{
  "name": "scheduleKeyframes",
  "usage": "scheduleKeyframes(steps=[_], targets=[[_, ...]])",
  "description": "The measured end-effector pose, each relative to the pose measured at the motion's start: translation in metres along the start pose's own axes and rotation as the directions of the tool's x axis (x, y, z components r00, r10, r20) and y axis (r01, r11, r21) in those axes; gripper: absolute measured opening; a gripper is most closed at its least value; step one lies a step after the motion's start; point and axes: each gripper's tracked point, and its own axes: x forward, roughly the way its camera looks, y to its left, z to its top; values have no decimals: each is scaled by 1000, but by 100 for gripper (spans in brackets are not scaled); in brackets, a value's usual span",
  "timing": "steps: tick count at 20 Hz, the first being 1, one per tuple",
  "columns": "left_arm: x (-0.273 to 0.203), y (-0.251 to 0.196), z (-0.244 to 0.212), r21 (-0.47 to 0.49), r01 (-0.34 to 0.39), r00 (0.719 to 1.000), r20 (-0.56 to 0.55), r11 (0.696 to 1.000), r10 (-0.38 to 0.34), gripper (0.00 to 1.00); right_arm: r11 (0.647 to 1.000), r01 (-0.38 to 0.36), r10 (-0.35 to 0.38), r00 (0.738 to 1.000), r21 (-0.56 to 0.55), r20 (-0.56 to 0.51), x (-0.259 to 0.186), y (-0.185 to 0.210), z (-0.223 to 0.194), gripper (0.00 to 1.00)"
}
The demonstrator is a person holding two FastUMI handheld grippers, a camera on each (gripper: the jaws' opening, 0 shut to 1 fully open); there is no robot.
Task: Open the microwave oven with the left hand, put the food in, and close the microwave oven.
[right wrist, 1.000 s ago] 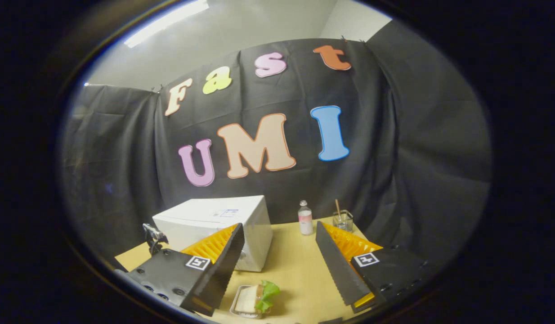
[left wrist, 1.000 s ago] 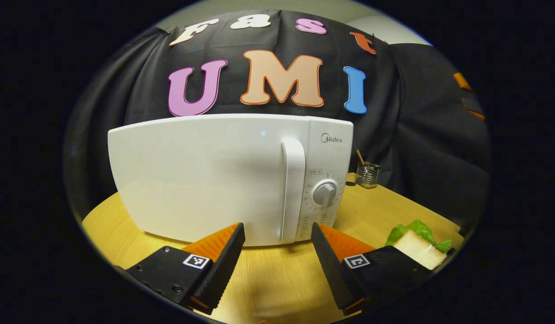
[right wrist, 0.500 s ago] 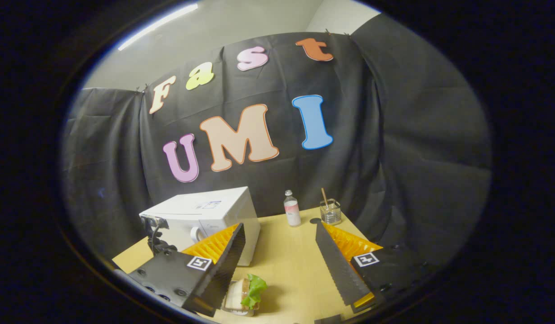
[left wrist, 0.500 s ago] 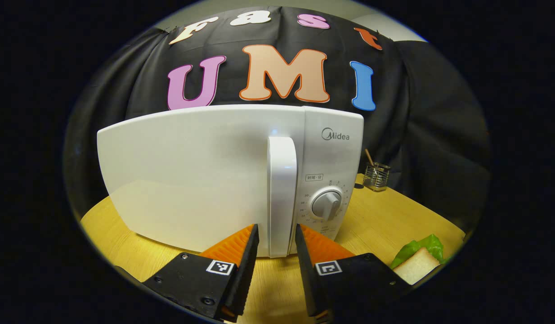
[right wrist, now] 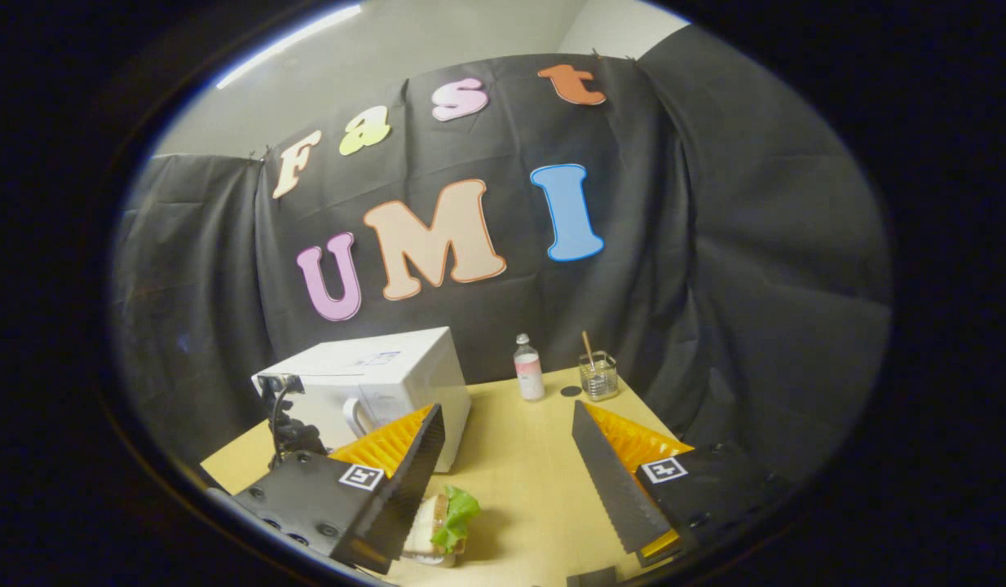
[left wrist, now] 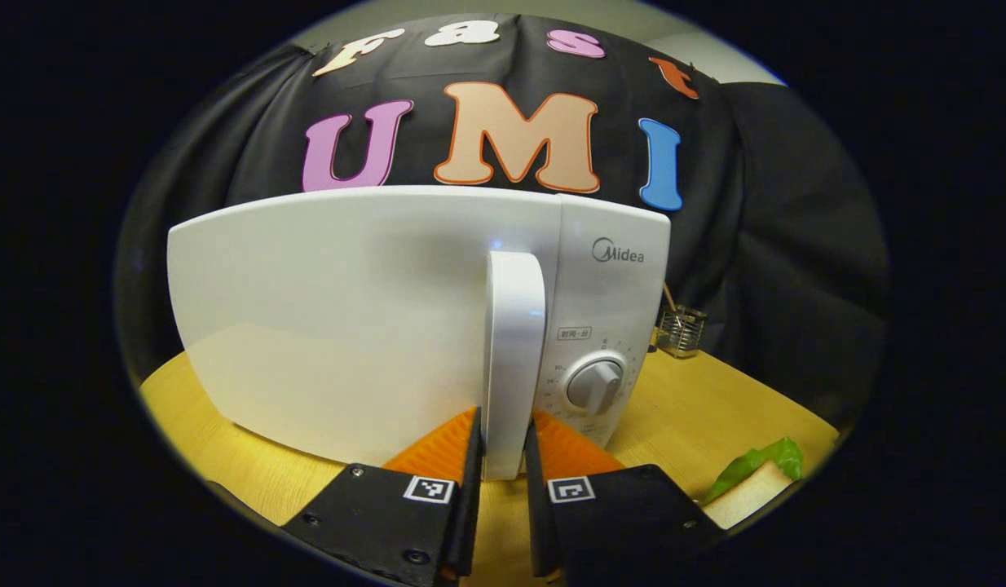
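The left hand-held gripper [left wrist: 500, 444] clenches the microwave [left wrist: 348, 318] handle [left wrist: 513, 359] (door closed). The right hand-held gripper [right wrist: 507, 456] hangs released, a sandwich [right wrist: 439, 526] at its 7 o'clock.

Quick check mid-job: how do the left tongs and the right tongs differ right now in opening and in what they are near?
The left tongs are nearly closed, their fingers either side of the white microwave's vertical door handle; the right tongs are wide open around nothing. The left tongs sit right at the microwave door; the right tongs hang above the wooden table, near the sandwich with green lettuce. Neither carries the food.
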Motion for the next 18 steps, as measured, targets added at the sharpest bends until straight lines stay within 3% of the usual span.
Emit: scheduleKeyframes(steps=[5,12,16,17,18], targets=[[0,0,0,13,-8,1000,-2,1000,8,24,1000,-19,19,1000,11,-20,-1,9,-12,89],[-2,0,3,-37,-12,1000,26,999,13,17,1000,-21,22,999,19,-46,-14,23,-31,89],[-3,1,3,-81,-11,999,40,997,14,7,1000,-18,19,997,18,-69,-24,29,-47,89],[-14,-1,-4,-97,-21,1000,1,995,21,7,1000,-17,18,997,17,-76,-25,30,-51,89],[-28,0,-4,-95,-29,999,37,995,32,8,1000,-15,16,997,14,-81,-26,30,-54,89]])
